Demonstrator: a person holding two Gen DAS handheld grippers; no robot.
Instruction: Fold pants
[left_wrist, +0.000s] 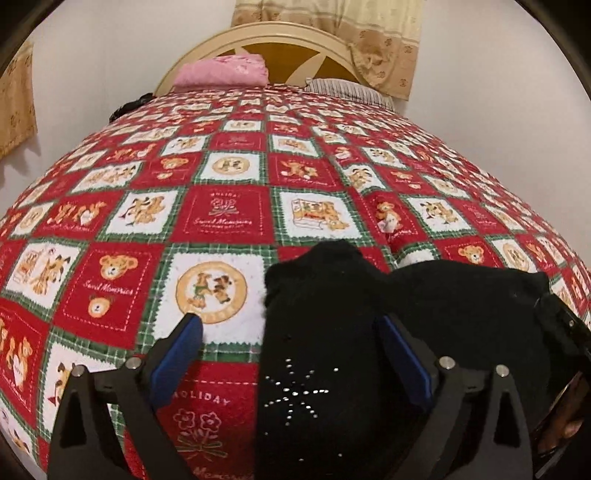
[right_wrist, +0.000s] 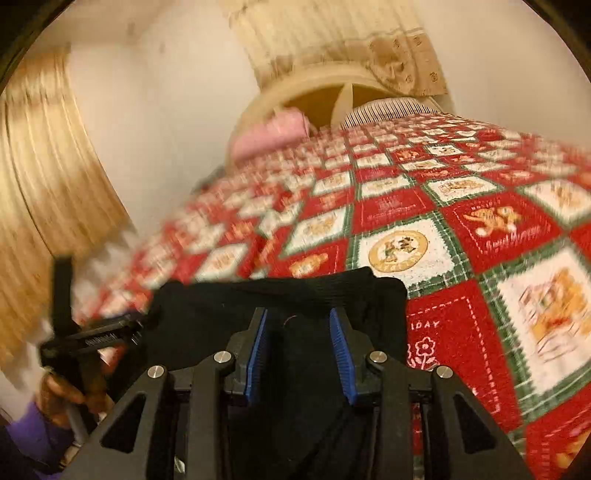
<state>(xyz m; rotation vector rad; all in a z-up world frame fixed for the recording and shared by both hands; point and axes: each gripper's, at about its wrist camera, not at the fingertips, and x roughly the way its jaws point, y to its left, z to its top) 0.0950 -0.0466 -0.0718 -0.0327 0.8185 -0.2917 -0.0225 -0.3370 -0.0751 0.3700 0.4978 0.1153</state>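
Note:
The black pants lie bunched on the red patchwork bedspread at its near edge, with a studded star pattern showing. My left gripper is open, its blue pads spread wide, the left pad over the bedspread and the right pad over the pants. In the right wrist view the pants fill the space between the blue pads of my right gripper, whose jaws stand partly open around the fabric. The left gripper's body shows at the left, held in a hand.
A pink folded cloth and a striped pillow lie at the headboard. Curtains hang on the wall to the left. The bedspread stretches far ahead. The right wrist view is motion-blurred.

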